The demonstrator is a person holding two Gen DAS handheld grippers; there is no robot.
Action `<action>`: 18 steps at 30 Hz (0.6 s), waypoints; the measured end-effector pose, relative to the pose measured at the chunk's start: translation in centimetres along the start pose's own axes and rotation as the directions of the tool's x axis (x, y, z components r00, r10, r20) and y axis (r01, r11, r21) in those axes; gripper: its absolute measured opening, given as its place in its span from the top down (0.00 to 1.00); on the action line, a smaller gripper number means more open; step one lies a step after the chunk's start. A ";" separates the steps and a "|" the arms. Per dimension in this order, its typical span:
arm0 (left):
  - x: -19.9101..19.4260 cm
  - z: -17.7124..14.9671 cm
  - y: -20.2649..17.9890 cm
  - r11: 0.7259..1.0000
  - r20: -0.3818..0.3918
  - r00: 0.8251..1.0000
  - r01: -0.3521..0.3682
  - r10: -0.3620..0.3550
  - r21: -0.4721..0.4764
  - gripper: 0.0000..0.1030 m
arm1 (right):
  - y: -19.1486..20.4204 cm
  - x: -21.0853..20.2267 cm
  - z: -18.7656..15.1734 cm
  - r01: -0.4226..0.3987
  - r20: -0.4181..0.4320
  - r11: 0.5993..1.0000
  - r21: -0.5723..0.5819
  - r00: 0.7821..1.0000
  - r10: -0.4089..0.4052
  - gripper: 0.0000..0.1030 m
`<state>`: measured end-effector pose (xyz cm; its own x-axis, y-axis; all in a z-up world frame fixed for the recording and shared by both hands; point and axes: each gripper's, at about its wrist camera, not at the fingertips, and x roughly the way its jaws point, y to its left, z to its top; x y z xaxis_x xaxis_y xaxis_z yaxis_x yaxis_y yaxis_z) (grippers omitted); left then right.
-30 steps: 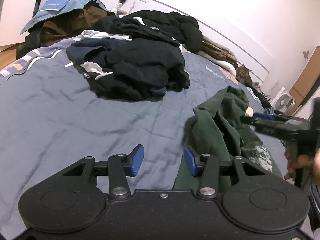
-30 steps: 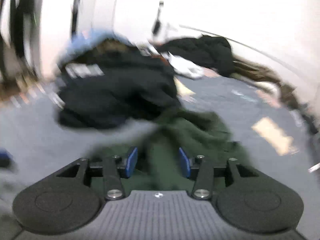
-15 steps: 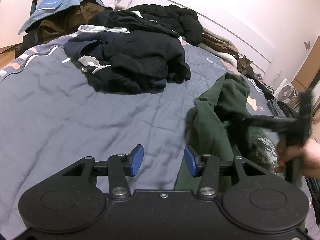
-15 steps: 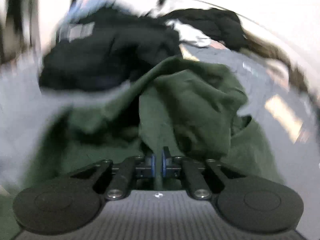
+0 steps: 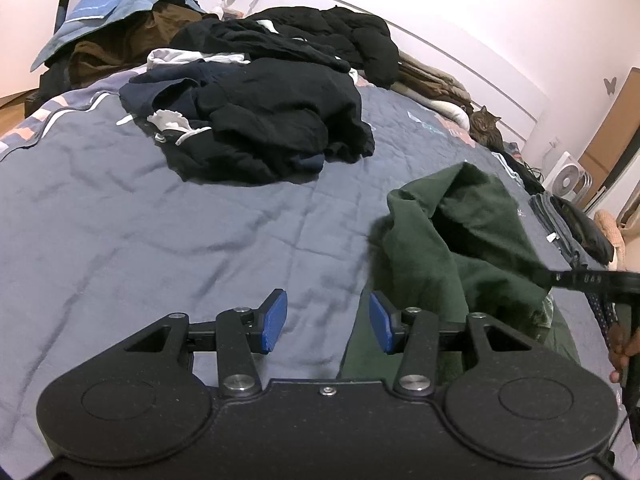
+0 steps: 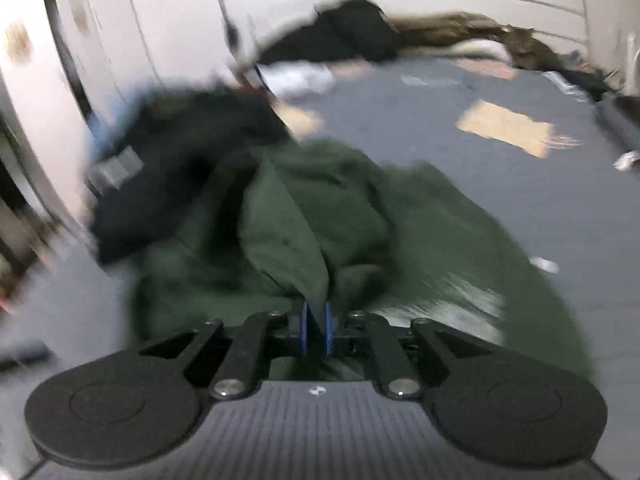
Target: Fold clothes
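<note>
The right tongs point(image 6: 316, 330) clamp a fold of the green top point(image 6: 320, 216), lifting it to spread it on the bed point(image 5: 160, 216). The left tongs point(image 5: 328, 322) hang apart beside its edge, likely to take a second corner.

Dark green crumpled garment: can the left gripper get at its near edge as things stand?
Probably yes. The left gripper is open over the grey bedspread, the dark green crumpled garment lies beside its right finger, nothing between. The right gripper pinches it farther off.

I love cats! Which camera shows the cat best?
The left wrist view. The cat sits sharp and unblocked at the far edge of the bed, beside the wall. The right wrist view is blurred by motion; only a brownish smear shows in the far right corner, and I cannot tell it is the cat.
</note>
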<state>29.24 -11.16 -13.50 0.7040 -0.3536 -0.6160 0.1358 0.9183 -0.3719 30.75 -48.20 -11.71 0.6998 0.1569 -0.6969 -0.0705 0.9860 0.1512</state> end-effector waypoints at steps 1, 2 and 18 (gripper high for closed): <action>0.0 0.0 0.0 1.000 -0.001 1.000 0.001 -0.001 -0.001 0.56 | 0.4 -0.2 0.1 0.012 0.000 1.000 -0.016 1.000 -0.012 0.92; 0.0 0.0 0.0 1.000 -0.001 1.000 0.004 -0.004 -0.001 0.56 | 1.0 -0.7 0.6 0.002 0.033 1.000 -0.024 0.999 -0.001 0.92; 0.0 0.0 -0.1 1.000 -0.002 1.000 0.014 -0.014 -0.004 0.56 | 9.9 11.3 4.5 -0.063 -0.125 0.934 -0.351 0.992 0.020 0.69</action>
<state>29.24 -11.23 -13.49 0.7006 -0.3667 -0.6121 0.1428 0.9125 -0.3832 41.17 -36.86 -14.98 0.6038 0.1822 -0.7761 -0.3597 0.9310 -0.0613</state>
